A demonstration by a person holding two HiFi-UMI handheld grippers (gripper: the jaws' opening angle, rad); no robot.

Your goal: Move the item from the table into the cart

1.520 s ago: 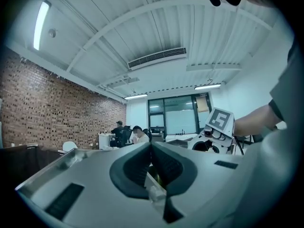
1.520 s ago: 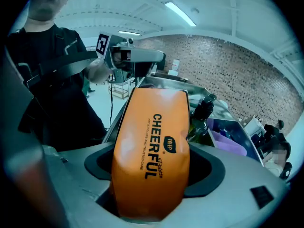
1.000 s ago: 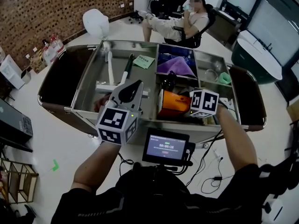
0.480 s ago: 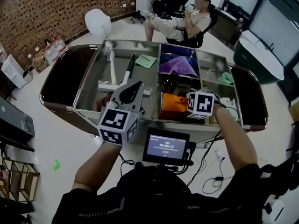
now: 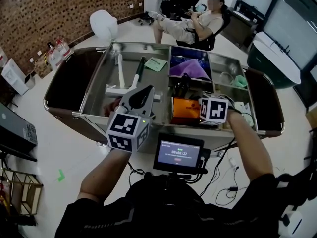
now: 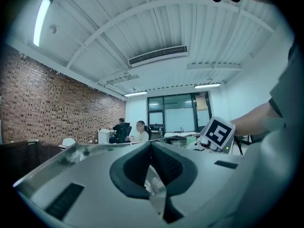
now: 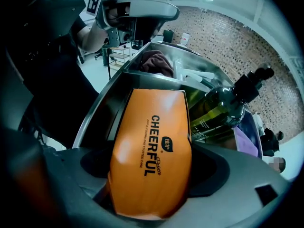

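An orange pack printed "CHEERFUL" (image 5: 184,110) (image 7: 152,146) stands in the near middle compartment of the steel cart (image 5: 94,86). My right gripper (image 5: 199,114) (image 7: 152,167) points steeply down over it. Its jaws have just been opening; they stand wide on either side of the pack, and dark gaps show beside the pack. My left gripper (image 5: 141,90) (image 6: 152,148) is shut and holds nothing. It points level over the cart's left compartment.
A dark green pump bottle (image 7: 216,108) (image 5: 181,86) stands just behind the pack, with a purple cloth (image 5: 188,66) beyond it. White tools (image 5: 120,71) and a green card (image 5: 156,63) lie in the left compartment. A person (image 5: 198,24) sits beyond the cart.
The right gripper's marker cube has tilted a little over the orange pack, which stays in its compartment. The left gripper has not moved.
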